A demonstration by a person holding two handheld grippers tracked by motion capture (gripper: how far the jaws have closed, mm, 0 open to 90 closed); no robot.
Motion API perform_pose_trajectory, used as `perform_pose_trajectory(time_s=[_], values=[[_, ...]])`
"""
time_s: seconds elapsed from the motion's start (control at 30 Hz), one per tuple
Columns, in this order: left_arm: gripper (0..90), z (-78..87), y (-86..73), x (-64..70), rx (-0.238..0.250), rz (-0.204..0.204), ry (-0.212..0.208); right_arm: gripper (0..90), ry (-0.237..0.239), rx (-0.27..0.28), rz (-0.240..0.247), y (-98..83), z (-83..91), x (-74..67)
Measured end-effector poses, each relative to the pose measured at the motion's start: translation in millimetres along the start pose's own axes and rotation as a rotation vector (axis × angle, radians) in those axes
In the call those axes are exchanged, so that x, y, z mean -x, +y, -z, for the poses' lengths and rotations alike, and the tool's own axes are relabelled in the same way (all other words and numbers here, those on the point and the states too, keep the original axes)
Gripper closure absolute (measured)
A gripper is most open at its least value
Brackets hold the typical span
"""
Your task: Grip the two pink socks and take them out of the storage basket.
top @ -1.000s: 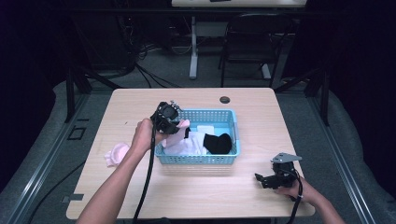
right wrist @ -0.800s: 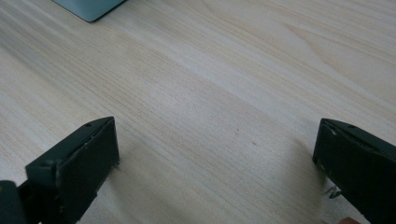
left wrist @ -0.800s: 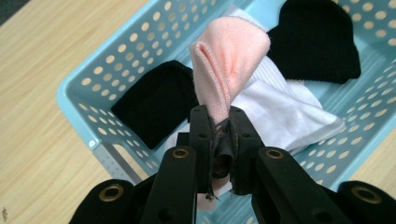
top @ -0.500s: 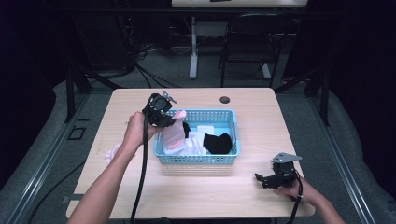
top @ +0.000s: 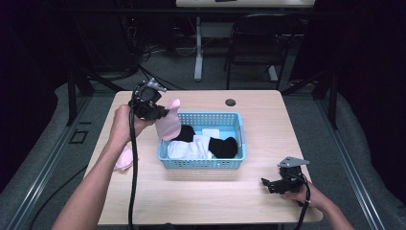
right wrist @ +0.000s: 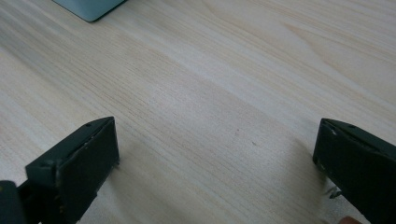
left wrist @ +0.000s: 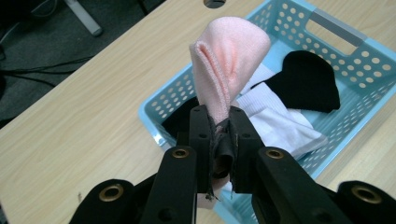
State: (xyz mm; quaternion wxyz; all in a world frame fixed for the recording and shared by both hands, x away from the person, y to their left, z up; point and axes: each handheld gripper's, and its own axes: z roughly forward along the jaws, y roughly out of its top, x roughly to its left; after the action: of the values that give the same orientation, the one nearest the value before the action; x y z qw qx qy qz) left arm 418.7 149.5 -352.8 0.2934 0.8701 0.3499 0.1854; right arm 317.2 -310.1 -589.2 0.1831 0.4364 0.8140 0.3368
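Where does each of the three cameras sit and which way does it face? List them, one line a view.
High view: above the person's side, looking forward and down at the table; both forearms, left gripper, right gripper.
Left gripper view: on the left gripper, along jaws shut on the pink sock, above the basket.
Right gripper view: low over bare table, jaws apart.
Shared: high and left gripper views both show sock and basket.

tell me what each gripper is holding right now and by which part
The left gripper is shut on a pink sock, pinched at one end, over the blue basket. The right gripper is open over the table, holding nothing.
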Motion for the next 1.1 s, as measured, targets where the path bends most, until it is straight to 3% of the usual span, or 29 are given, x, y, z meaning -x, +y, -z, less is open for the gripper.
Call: perform_pose_trajectory(time_s=[0.27,0.43,0.6,0.87,1.1], values=[[82.5,21.6,-14.3,-15.7,0.020,0.034,0.038,0.0,-0.001,-0.001,0.000,0.0,0.0,0.0],[82.5,38.1,-34.4,-31.9,0.030,0.077,0.074,0.0,-0.001,-0.001,0.001,0.0,0.0,0.0],[82.4,46.3,-56.5,-46.9,0.032,0.125,0.074,0.0,-0.001,0.000,0.001,0.0,0.0,0.0],[82.4,46.3,-85.9,-60.3,0.009,0.169,0.088,0.0,-0.001,0.000,0.001,0.0,0.0,0.0],[82.3,32.6,-117.6,-68.1,-0.027,0.214,0.079,0.0,-0.001,0.000,0.001,0.0,0.0,-0.1]])
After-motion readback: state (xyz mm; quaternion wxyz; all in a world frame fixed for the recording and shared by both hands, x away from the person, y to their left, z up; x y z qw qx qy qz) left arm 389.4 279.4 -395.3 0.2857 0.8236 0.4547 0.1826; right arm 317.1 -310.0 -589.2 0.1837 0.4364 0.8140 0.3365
